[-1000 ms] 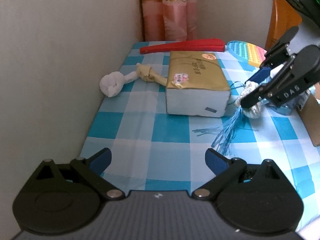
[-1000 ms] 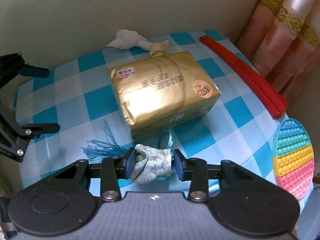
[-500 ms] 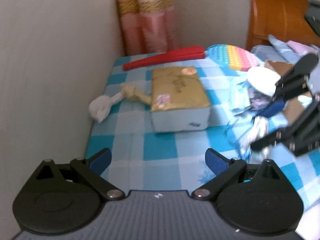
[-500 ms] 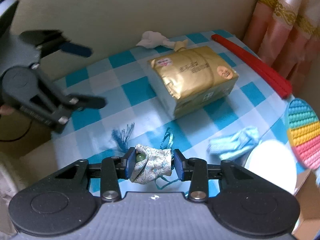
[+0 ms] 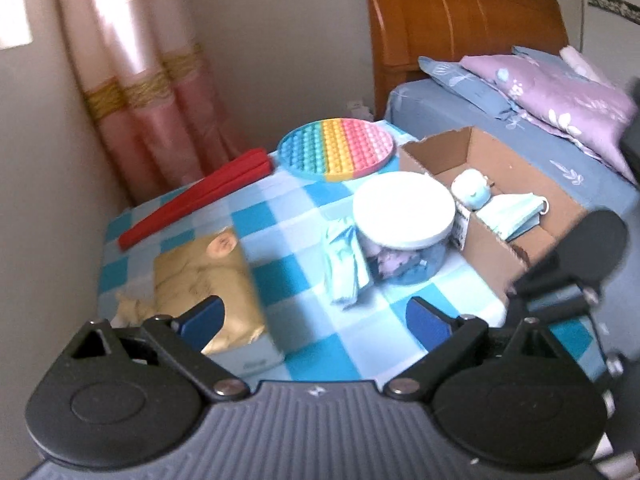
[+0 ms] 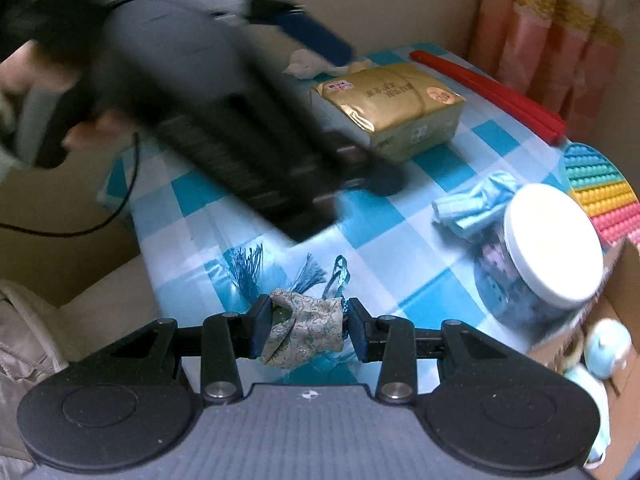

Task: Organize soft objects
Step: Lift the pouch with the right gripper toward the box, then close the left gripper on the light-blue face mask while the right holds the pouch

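My right gripper (image 6: 306,330) is shut on a small brocade pouch (image 6: 308,330) with blue tassels (image 6: 250,268), held above the near edge of the checked table. My left gripper (image 5: 316,322) is open and empty, above the table near the gold tissue pack (image 5: 208,280); it crosses the right wrist view as a blurred dark shape (image 6: 208,120). A cardboard box (image 5: 496,200) at the right holds a small plush toy (image 5: 472,192) and a blue face mask (image 5: 512,212). Another folded blue mask (image 5: 342,258) lies beside a jar (image 5: 404,228).
A rainbow pop-it disc (image 5: 336,148) and a red folded fan (image 5: 196,200) lie at the far side. A white knotted cloth (image 6: 304,66) sits behind the tissue pack (image 6: 390,100). Curtain and wall are at the left, a bed (image 5: 540,120) at the right.
My left gripper has swung right, from facing the tissue pack to facing the jar and box. My right gripper has pulled back with the pouch, away from the tissue pack.
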The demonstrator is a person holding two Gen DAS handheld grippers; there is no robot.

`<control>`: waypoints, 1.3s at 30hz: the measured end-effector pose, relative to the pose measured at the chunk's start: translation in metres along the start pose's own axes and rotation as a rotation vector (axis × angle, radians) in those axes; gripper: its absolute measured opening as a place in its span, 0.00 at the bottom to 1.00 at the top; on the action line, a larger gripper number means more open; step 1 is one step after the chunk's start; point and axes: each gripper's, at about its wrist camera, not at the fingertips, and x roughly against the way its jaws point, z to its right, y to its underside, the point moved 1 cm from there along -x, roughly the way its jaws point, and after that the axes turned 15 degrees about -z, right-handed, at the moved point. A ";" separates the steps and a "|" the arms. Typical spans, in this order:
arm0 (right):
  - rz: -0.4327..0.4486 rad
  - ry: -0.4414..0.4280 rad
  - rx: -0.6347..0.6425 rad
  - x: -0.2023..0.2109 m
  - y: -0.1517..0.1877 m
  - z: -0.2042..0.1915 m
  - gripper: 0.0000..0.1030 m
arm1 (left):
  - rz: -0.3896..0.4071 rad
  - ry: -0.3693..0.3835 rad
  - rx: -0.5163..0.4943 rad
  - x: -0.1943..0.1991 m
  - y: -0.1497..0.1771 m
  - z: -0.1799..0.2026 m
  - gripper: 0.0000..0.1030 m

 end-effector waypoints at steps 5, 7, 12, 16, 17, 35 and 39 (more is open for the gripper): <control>0.006 -0.005 -0.066 -0.004 0.018 -0.003 0.44 | -0.026 0.003 -0.030 -0.020 -0.022 0.008 0.78; 0.007 -0.002 -0.080 -0.007 0.024 -0.004 0.44 | -0.043 0.004 -0.054 -0.030 -0.028 0.014 0.76; 0.022 -0.015 -0.111 -0.007 0.034 -0.004 0.44 | -0.073 0.011 -0.056 -0.051 -0.039 0.019 0.62; 0.040 -0.017 -0.127 -0.005 0.037 -0.002 0.44 | -0.097 -0.004 -0.051 -0.066 -0.042 0.024 0.52; 0.045 -0.023 -0.131 -0.005 0.039 -0.001 0.44 | -0.101 -0.005 -0.048 -0.069 -0.042 0.024 0.50; 0.082 -0.040 -0.147 -0.001 0.048 0.006 0.44 | -0.152 -0.022 -0.050 -0.099 -0.047 0.037 0.47; 0.083 -0.045 -0.150 -0.002 0.048 0.007 0.44 | -0.156 -0.026 -0.043 -0.102 -0.048 0.036 0.41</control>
